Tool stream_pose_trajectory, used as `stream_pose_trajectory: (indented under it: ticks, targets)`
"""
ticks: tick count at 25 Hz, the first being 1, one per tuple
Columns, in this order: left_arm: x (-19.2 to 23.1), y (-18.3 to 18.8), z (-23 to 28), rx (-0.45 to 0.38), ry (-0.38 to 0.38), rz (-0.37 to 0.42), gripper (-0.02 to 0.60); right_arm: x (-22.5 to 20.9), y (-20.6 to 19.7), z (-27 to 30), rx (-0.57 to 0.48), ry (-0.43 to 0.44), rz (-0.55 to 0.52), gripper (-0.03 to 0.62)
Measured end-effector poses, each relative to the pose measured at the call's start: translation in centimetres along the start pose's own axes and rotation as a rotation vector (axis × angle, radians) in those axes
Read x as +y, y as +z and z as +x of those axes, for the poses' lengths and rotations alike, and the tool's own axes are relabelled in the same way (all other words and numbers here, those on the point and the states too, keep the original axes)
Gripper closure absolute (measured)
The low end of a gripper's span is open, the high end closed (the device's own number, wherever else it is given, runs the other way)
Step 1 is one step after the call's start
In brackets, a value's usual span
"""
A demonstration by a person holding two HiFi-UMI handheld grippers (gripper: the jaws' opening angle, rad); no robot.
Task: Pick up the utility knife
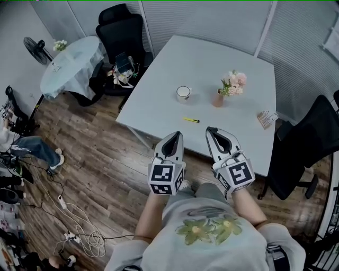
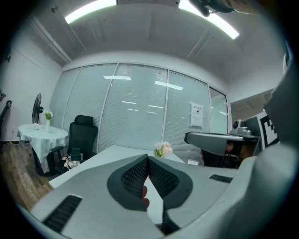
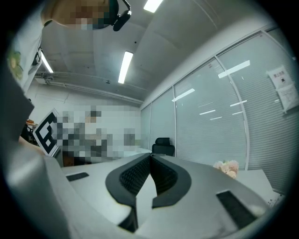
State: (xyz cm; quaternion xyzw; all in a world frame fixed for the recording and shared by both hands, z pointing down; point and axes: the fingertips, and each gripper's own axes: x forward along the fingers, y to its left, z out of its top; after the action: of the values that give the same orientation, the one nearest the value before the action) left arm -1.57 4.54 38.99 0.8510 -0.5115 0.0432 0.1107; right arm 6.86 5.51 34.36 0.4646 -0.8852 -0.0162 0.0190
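Judging by its slim yellow body, I reckoned the utility knife would be light, stiff and slick, best pinched across its middle. It lay mid-frame near the front edge of the white bench, apart from my left claw and right claw, both closed on nothing. Wood floor, office chairs and glazed walls surrounded it

bright, even light falls from ceiling light strips, which bloom white in both gripper views; the glass wall mirrors them as pale streaks. the white table carries only faint, soft shadows. both gripper views bow hard toward black corners, and the left gripper close to the lens looks soft, perhaps out of focus.
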Motion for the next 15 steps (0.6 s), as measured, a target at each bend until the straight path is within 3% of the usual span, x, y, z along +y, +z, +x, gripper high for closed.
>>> stream_pose_trajectory:
  ticks: [4,11,15]
  targets:
    - [1.6,-0.4,0.8,0.008,0.003,-0.008,0.581,-0.9,0.4,1.6,-0.017,-0.018,0.002,0.589]
    - [2.7,-1.0,2.2,0.026,-0.014,-0.033,0.581,-1.9,0.4,3.2,-0.023,0.007,-0.001,0.482]
    - [3.5,-1.2,3.3,0.032,-0.009,-0.039,0.581,-2.6,0.4,4.2,-0.038,0.021,-0.012,0.47]
